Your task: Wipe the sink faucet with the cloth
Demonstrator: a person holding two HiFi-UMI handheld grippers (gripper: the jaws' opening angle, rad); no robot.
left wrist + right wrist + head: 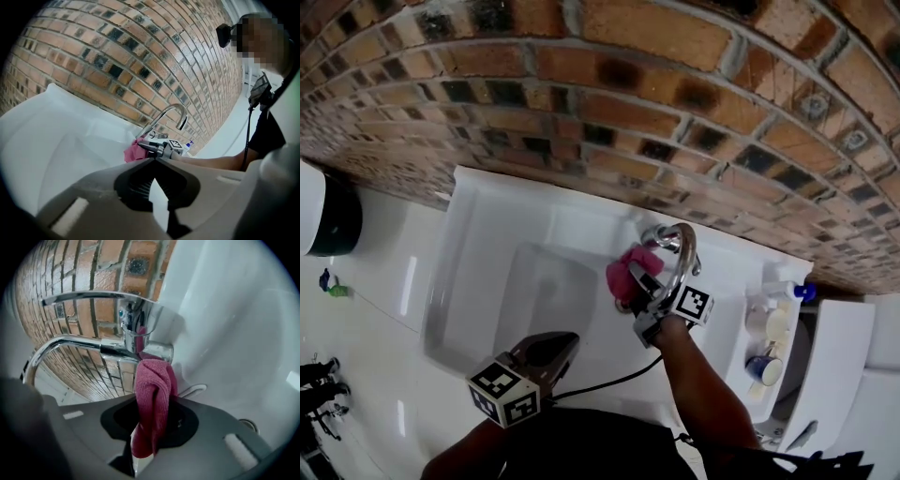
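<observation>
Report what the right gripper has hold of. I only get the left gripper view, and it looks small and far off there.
Observer: The right gripper is shut on the pink cloth, a folded bunch standing up between its jaws.
Operator: Say where the cloth meets the faucet.
Observer: Its top presses against the base of the faucet, just below the lever. It is not on the spout.
Operator: Describe the ledge to the right of it.
Observer: The head view shows a blue-capped bottle and some cups standing on the right end of the sink.
</observation>
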